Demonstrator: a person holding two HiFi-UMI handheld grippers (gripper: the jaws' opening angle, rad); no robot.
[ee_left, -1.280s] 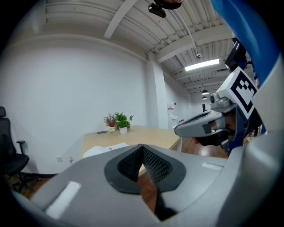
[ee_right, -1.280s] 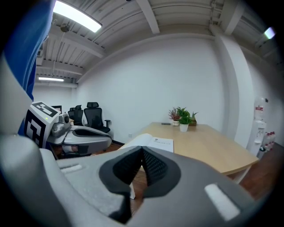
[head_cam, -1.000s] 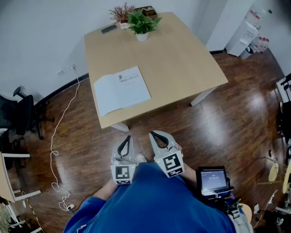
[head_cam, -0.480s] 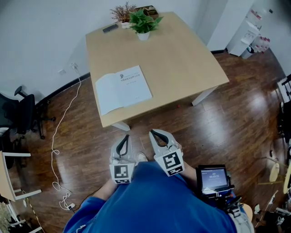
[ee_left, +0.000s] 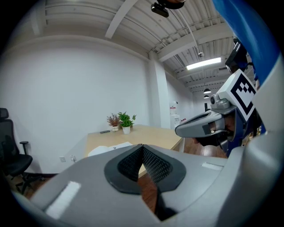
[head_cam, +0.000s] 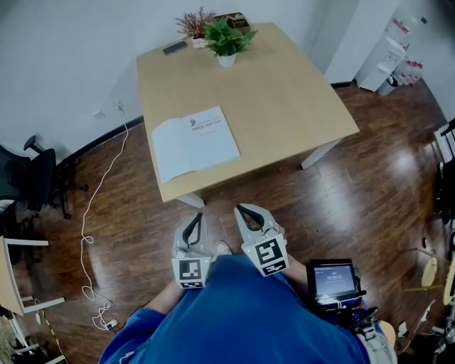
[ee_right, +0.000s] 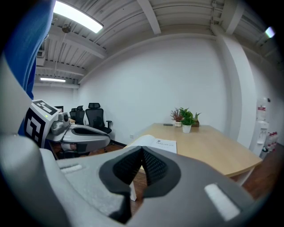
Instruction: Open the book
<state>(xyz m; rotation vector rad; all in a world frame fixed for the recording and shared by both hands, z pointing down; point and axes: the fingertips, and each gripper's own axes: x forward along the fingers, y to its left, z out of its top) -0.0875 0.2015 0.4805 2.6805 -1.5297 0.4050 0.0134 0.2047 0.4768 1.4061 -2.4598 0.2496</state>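
Fingers (head_cam: 192,229) of left gripper (head_cam: 198,214) and right gripper (head_cam: 239,208) together, well apart from book (head_cam: 195,141)

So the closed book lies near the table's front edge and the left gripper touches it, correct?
No: the left gripper is over the floor, well short of the book, as the head view shows. The rest is right.

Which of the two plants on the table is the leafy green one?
The right-hand plant in the head view: broad green leaves, white pot. The left-hand plant beside it is reddish-brown and twiggy.
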